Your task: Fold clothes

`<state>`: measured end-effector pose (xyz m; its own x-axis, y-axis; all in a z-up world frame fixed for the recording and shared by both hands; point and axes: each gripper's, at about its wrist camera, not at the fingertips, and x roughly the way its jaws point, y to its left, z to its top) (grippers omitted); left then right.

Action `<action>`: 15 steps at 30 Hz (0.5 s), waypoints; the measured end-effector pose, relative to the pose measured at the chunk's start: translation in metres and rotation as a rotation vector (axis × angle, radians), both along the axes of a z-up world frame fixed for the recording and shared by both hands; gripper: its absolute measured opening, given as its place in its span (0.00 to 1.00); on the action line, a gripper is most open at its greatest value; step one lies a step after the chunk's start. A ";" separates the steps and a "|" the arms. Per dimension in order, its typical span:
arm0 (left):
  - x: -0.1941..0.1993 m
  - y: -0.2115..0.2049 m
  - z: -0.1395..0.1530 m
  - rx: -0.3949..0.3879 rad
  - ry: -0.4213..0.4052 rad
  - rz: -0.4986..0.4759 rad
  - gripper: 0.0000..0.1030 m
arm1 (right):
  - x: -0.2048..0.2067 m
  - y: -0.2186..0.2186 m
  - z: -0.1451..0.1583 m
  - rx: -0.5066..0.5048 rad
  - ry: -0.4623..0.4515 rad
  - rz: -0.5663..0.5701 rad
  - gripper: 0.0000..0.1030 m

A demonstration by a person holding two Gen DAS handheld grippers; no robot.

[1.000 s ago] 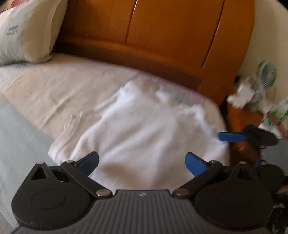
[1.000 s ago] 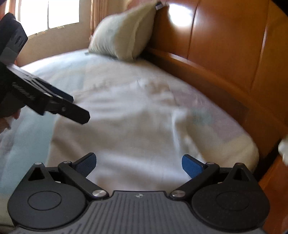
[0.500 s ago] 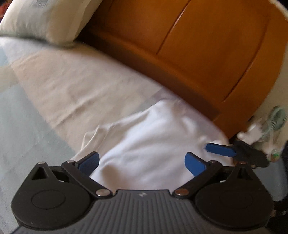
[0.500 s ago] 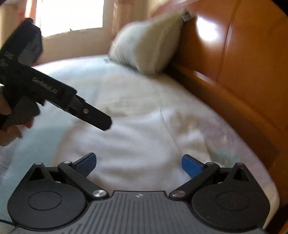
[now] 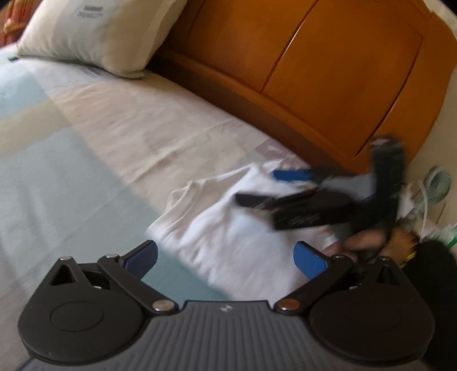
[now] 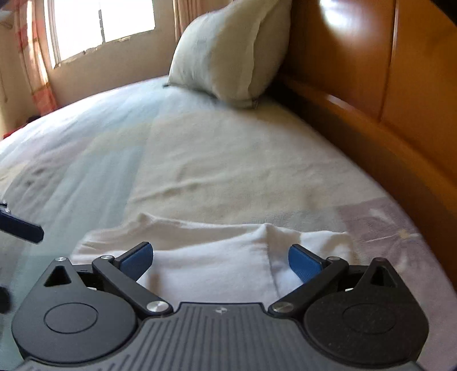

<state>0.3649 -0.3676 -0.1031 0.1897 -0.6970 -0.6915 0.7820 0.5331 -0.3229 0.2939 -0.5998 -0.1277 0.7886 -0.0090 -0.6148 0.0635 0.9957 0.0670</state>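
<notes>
A white garment (image 5: pixel 228 237) lies in a folded heap on the bed, close to the wooden headboard. My left gripper (image 5: pixel 225 258) hovers open over its near edge, nothing between the blue pads. In the left wrist view the right gripper (image 5: pixel 268 187) reaches over the garment's far side, blurred, with a hand behind it. In the right wrist view the same garment (image 6: pixel 217 256) shows a raised fold in the middle, and my right gripper (image 6: pixel 220 259) is open just above it. A tip of the left gripper (image 6: pixel 20 227) pokes in at the left edge.
A cream pillow (image 5: pixel 94 34) leans on the orange wooden headboard (image 5: pixel 314 71); both also appear in the right wrist view as pillow (image 6: pixel 228 48) and headboard (image 6: pixel 385 71). The bed sheet (image 5: pixel 85 137) spreads left. A small fan (image 5: pixel 437 185) and clutter sit at the right. A window (image 6: pixel 100 22) is far back.
Both grippers pulled back and swung left, so the garment now sits lower and further right in the left view. The right gripper came in low over the garment; both stayed open.
</notes>
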 end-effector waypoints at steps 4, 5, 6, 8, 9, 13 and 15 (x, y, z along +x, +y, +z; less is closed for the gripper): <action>-0.018 0.025 0.001 0.039 -0.085 0.030 0.98 | -0.025 0.025 0.008 -0.045 -0.018 0.039 1.00; -0.022 0.029 0.001 0.047 -0.089 0.035 0.98 | -0.029 0.032 0.006 -0.058 -0.011 0.056 1.00; -0.026 0.032 0.000 0.054 -0.090 0.038 0.98 | -0.028 0.037 0.002 -0.074 0.003 0.060 1.00; -0.037 0.039 0.000 0.066 -0.098 0.046 0.98 | -0.026 0.044 -0.007 -0.108 0.034 0.058 1.00; -0.043 0.043 0.001 0.070 -0.108 0.050 0.98 | -0.025 0.048 -0.011 -0.124 0.050 0.058 1.00; -0.066 0.061 0.005 0.053 -0.142 0.078 0.99 | -0.050 0.059 0.008 -0.079 -0.003 0.042 1.00; -0.073 0.066 0.005 0.041 -0.155 0.106 0.99 | -0.053 0.065 -0.002 -0.045 0.035 0.047 1.00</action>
